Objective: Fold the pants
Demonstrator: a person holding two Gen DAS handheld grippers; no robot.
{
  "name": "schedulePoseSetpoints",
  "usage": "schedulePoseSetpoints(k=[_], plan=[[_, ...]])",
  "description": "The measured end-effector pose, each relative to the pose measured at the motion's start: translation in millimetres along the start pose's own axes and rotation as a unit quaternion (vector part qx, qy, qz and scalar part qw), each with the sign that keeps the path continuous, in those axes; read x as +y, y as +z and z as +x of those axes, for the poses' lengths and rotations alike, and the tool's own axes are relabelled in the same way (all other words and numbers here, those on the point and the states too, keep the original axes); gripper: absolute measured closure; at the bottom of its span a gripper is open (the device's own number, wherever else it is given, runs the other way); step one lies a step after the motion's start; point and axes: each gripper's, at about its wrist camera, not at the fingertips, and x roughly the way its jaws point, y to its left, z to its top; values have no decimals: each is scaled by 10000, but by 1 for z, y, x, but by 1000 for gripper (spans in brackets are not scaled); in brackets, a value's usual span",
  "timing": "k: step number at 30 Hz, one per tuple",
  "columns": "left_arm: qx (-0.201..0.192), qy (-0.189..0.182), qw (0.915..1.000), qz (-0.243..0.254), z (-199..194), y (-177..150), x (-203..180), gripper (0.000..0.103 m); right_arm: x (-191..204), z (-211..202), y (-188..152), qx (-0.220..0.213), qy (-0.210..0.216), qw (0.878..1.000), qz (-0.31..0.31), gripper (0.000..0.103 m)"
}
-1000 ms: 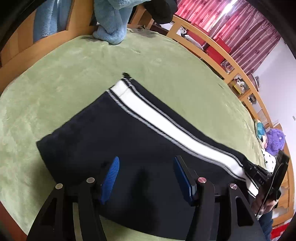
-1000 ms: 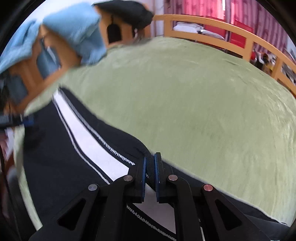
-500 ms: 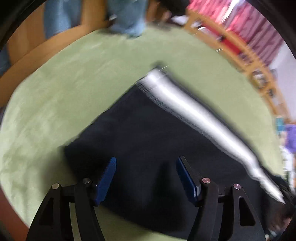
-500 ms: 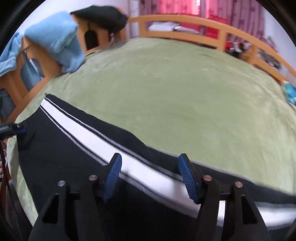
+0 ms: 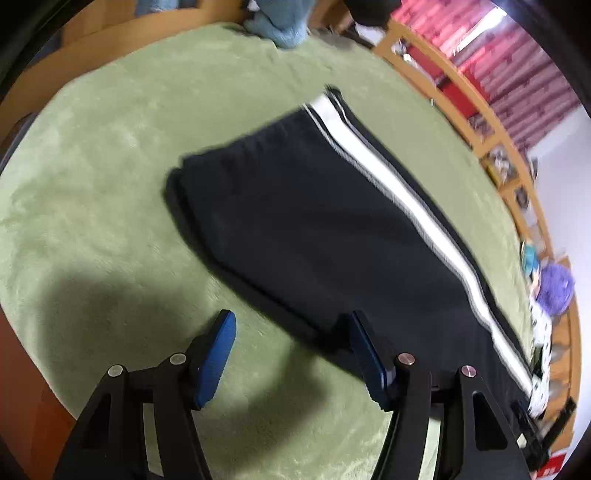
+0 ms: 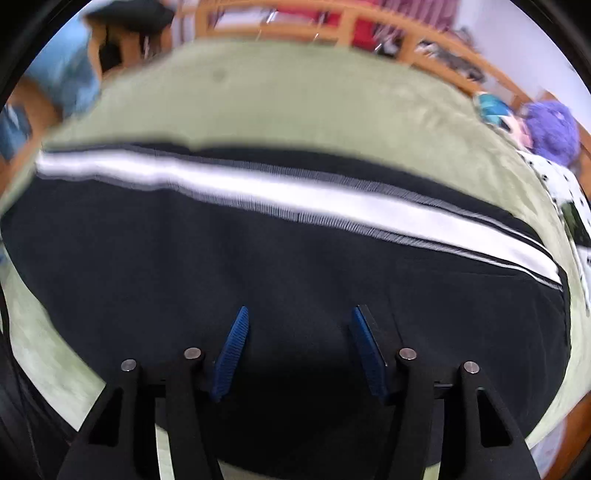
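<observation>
Black pants [image 5: 314, 221] with a white side stripe [image 5: 388, 177] lie folded lengthwise on a green blanket [image 5: 129, 147]. My left gripper [image 5: 291, 315] hangs open above the near edge of the pants; its left finger is over the blanket and its right finger over the black cloth. In the right wrist view the pants [image 6: 258, 266] fill the middle, with the stripe [image 6: 295, 195] running across the far side. My right gripper [image 6: 301, 309] hovers over the black cloth, its jaws opening with nothing gripped between them.
A wooden bed rail [image 5: 461, 92] curves round the far side, with red curtains behind it. A light blue cloth [image 5: 280, 22] hangs on the frame at the back. A purple plush toy [image 5: 554, 288] and a spotted cloth [image 6: 561, 184] lie at the right edge.
My right gripper opened, let go of the striped edge and swung over the black cloth. My left gripper pulled back from over the pants to their near edge.
</observation>
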Motion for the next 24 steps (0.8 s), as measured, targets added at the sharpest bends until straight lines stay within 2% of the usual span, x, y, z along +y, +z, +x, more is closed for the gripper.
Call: schedulePoseSetpoints(k=[5,9,10,11,12,13,14,15,17,19,21,23,24], plan=[[-114,-54,9990,-421,18,12,16,42,5,-15,-14,-299,120,9979,553,37],[-499,-83,9956,-784,27,29,17,44,9,-11,-23,-278,108,9951,942,37],[-534,27,9953,-807,29,32,17,57,7,-13,-27,-267,68,9944,1016,37],[-573,230,9953,-744,31,37,15,86,5,-12,-26,-253,48,9941,1055,37],[-642,146,9955,-680,26,43,17,92,2,-15,-28,-224,-13,9937,1097,37],[-706,-94,9947,-742,16,47,20,94,-3,-19,-31,-204,-103,9933,1136,37],[-810,-277,9931,-807,6,51,24,94,-7,-24,-33,-214,-185,9928,1165,37],[-895,-282,9926,-771,-2,53,27,94,-10,-30,-36,-262,-272,9923,1181,37],[-872,-33,9950,-482,0,53,21,94,-16,-38,-43,-372,-476,9917,1135,36],[-535,404,9970,-398,20,46,19,90,-26,-35,-53,-347,-650,9894,1249,33],[-426,561,9974,-156,21,37,15,81,-35,-19,-63,-125,-564,9873,1479,32],[-463,721,9963,-51,9,28,9,52,-39,3,-72,178,-454,9859,1600,32],[-458,756,9961,-9,2,21,5,48,-39,11,-77,286,-431,9856,1612,32]])
